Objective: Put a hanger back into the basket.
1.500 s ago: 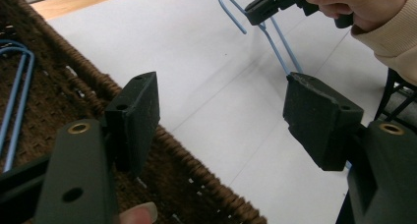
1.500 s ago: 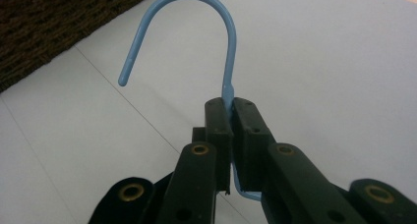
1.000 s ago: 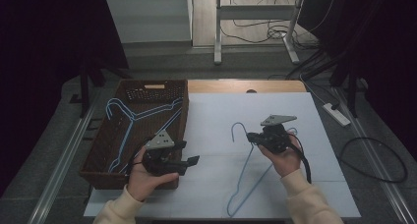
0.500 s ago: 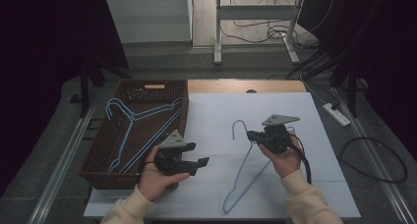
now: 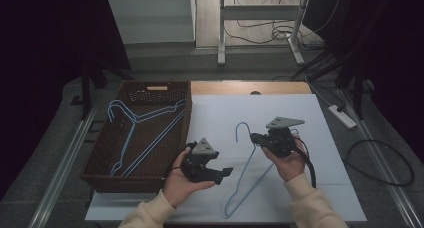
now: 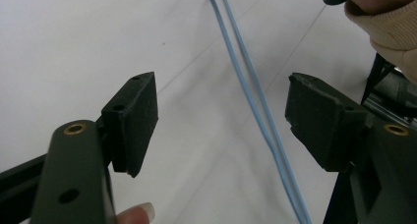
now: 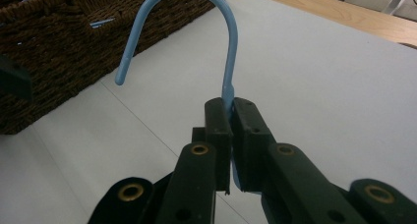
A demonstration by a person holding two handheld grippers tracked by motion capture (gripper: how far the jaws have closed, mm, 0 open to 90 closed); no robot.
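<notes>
Right gripper [image 7: 231,106] is clenched on the neck of the blue hanger [image 5: 247,173], just below its hook, which curves up and over toward the basket [image 5: 102,173] in the right gripper view. That hanger hangs from the grip with its lower end down on the white surface [image 5: 320,118], near the front edge. Left gripper [image 6: 221,116] is released, jaws wide and empty, with the hanger's two wires running between them but touching neither pad. The step in hand looks like a second grip on the hanger's body. To do it well, I would center both wires between the pads, close squarely across them so neither slips out, and keep the right grip steady meanwhile. Another hanger [image 5: 137,138] already lies in the basket, likely the destination.
</notes>
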